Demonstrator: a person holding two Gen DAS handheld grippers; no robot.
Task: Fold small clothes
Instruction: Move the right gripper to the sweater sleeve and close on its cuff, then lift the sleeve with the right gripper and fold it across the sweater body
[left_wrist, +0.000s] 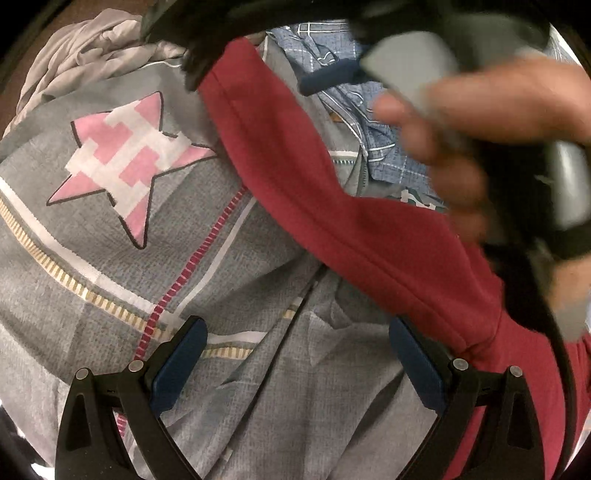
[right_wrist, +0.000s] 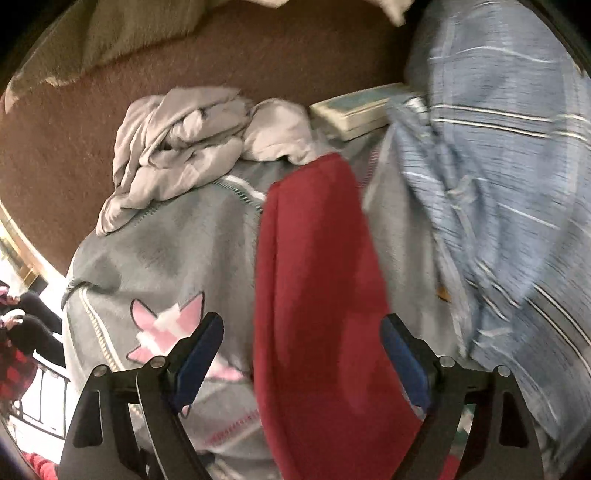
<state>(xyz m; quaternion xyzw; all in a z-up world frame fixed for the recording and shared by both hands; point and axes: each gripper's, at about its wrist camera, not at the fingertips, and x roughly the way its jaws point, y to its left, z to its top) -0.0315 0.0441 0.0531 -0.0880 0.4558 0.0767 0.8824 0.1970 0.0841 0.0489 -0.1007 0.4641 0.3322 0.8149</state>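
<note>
Maroon fabric is the garment at hand: a red cloth (right_wrist: 317, 295) runs as a long strip up between the spread fingers of the right gripper (right_wrist: 301, 354), lying on a grey bedsheet (right_wrist: 155, 266) printed with a pink star (right_wrist: 162, 332). That gripper's jaws stand wide and are not narrowing by much; the cloth passes through the gap, but neither blue pad presses on it. Beyond the left fingertip, past the star, sits a crumpled pale grey garment (right_wrist: 177, 147). To the right of the right fingertip lies a blue checked garment (right_wrist: 498, 184), blurred by motion.

From the left wrist view, the left gripper (left_wrist: 297, 354) also has its jaws wide, with only bedsheet between the pads. The red cloth crosses diagonally ahead of the jaws and passes just outside the right fingertip. The star is ahead of the left fingertip. Above and right of the jaws, a person's hand (left_wrist: 480, 122) grips the other tool's handle, heavily blurred.
</note>
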